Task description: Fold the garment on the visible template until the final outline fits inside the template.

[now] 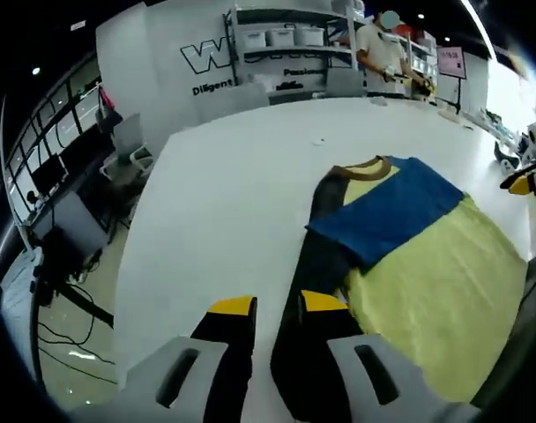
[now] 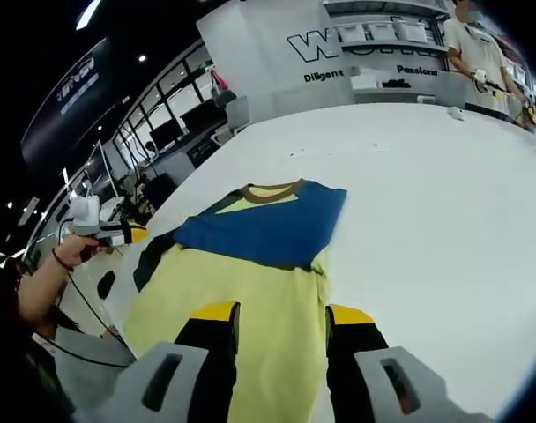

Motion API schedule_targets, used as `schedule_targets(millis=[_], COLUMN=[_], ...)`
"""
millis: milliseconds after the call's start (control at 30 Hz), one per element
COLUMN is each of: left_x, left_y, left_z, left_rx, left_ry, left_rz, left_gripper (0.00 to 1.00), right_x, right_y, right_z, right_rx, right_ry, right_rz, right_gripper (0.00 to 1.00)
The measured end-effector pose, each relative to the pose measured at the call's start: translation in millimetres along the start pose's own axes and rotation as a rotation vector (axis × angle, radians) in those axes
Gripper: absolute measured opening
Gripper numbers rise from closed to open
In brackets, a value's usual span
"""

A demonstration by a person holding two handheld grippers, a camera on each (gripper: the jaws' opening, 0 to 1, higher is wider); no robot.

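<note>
A yellow garment [image 1: 435,291] with a blue upper panel [image 1: 391,211], dark sleeve and brown collar [image 1: 365,167] is laid flat on the white bench [image 1: 224,203]. In the left gripper view it is spread from the centre towards 4 o'clock. The left tongs [image 1: 277,308] are seen at 6 o'clock, jaws spread, with the right jaw over the dark sleeve [image 1: 316,273] and the left jaw over bare bench; nothing is pinched.

In the right gripper view the garment [image 2: 250,291] is seen from the centre down to 6 o'clock, collar [image 2: 272,189] pointing to 12 o'clock. The right tongs [image 2: 281,317] are held spread above the yellow hem, gripping nothing. The left gripper [image 2: 96,225] is seen at 9 o'clock, held by a hand [image 2: 70,251]. A person [image 1: 378,48] is seen by shelving beyond the bench at 1 o'clock in the left gripper view.
</note>
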State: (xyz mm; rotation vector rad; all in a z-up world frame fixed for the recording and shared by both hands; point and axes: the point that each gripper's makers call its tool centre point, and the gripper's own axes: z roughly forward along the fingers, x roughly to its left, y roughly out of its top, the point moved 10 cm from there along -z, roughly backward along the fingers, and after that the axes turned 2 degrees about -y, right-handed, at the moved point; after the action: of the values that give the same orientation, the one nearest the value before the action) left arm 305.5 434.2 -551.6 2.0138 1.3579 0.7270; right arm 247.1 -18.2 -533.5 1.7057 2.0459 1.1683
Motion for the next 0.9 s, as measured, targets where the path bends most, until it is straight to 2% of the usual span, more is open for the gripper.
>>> schedule_targets(millis=[100, 167, 233, 333, 500, 900], left_x=[1.9, -0.9, -2.1, -3.2, -4.0, 0.8], left_y=[-11.5, -19.2, -25.1, -31.3, -40.3, -61.5], left_z=[-3, -6, -8, -11, -16, -15], left_rx=[0.018, 0.041, 0.044, 0.03, 0.043, 0.071], left_ry=[0.0, -0.005, 0.005, 0.003, 0.015, 0.015], left_rz=[-0.013, 0.019, 0.012, -0.051, -0.065, -0.16], left_gripper=[0.22, 0.25, 0.25, 0.24, 0.25, 0.24], right_x=[1, 2, 2, 2, 2, 3], right_y=[-0.9, -1.6, -2.0, -2.4, -2.8, -4.0], right_z=[1, 2, 2, 2, 2, 1], right_rx=[0.003, 0.007, 0.008, 0.009, 0.01, 0.013], right_ry=[0.003, 0.006, 0.007, 0.006, 0.004, 0.004], right_rz=[-0.001, -0.001, 0.0, 0.0, 0.001, 0.002], right_gripper=[0.34, 0.33, 0.34, 0.34, 0.33, 0.33])
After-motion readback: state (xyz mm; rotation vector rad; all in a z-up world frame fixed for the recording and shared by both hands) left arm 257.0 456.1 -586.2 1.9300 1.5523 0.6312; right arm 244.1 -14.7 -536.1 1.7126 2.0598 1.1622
